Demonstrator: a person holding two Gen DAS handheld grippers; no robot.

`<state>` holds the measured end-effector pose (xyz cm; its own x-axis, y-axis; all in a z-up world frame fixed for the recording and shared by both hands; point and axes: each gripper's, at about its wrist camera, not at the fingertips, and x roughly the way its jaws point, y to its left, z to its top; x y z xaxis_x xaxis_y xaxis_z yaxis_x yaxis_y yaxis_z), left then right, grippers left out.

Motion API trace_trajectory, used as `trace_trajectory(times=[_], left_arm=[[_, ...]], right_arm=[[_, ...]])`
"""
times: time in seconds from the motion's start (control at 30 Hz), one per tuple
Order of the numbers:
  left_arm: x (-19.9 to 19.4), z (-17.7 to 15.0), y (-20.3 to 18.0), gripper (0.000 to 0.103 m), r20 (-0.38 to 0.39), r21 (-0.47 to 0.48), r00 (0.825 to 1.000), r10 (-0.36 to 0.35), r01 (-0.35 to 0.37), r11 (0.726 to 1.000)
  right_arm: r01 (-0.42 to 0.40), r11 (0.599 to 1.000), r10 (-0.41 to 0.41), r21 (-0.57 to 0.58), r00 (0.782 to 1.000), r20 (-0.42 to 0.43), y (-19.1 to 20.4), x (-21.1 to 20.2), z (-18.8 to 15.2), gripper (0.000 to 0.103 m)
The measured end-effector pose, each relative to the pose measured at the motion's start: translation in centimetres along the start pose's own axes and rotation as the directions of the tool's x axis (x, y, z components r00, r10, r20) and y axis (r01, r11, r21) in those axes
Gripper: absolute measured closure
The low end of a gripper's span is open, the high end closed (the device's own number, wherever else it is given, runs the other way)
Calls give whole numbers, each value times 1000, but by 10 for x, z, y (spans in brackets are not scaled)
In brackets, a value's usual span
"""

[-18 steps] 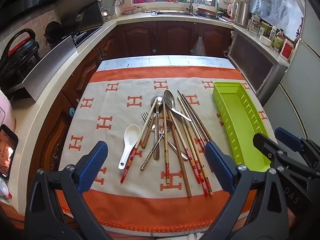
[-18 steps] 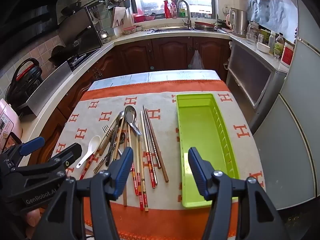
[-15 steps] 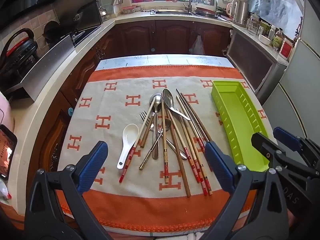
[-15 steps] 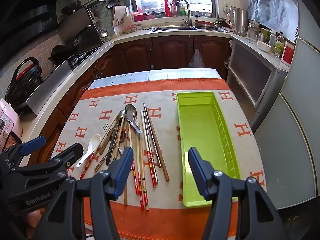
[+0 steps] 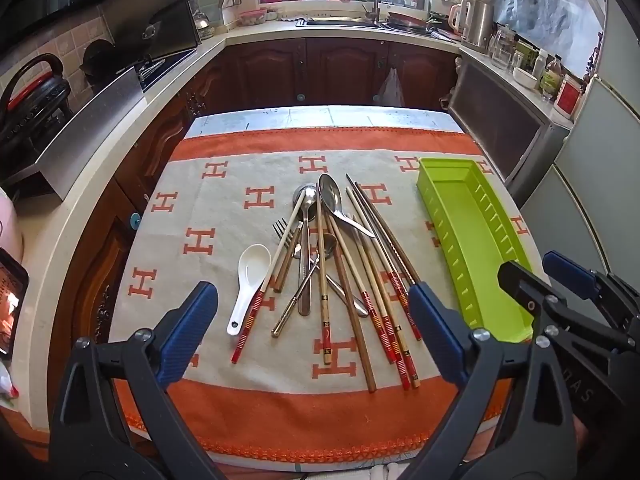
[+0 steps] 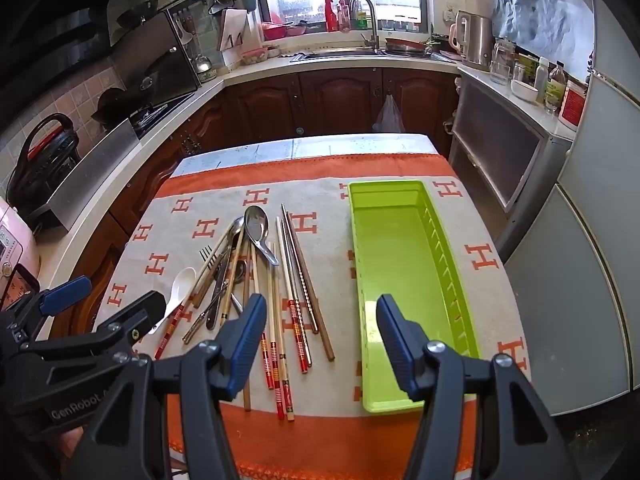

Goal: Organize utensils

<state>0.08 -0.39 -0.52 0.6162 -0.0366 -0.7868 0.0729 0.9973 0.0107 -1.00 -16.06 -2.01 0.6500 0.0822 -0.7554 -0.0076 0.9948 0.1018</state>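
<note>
Both claws hover wide open and empty at the near edge of a kitchen table. The pile of utensils (image 5: pixel 332 272) lies ahead of the left claw (image 5: pixel 312 336), handles pointing back toward it. The empty green tray (image 6: pixel 404 280) sits just ahead of the right claw (image 6: pixel 320 340), lengthwise alongside the pile, with bare cloth (image 5: pixel 224 216) between them.

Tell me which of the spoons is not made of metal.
The white ceramic spoon at the left edge of the pile. The other spoons are shiny steel and lie tangled with the chopsticks.
</note>
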Motion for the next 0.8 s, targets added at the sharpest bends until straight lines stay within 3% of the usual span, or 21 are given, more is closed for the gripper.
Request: trace_trajectory(times=[0.37, 0.8], left_arm=[[6, 0, 0, 8, -33, -5, 999, -16, 16, 1000], [4, -3, -1, 8, -19, 3, 1000, -9, 9, 1000]], right_arm=[[9, 1000, -9, 3, 1000, -4, -1, 0, 0, 46], [-16, 999, 16, 44, 1000, -9, -5, 0, -3, 46]])
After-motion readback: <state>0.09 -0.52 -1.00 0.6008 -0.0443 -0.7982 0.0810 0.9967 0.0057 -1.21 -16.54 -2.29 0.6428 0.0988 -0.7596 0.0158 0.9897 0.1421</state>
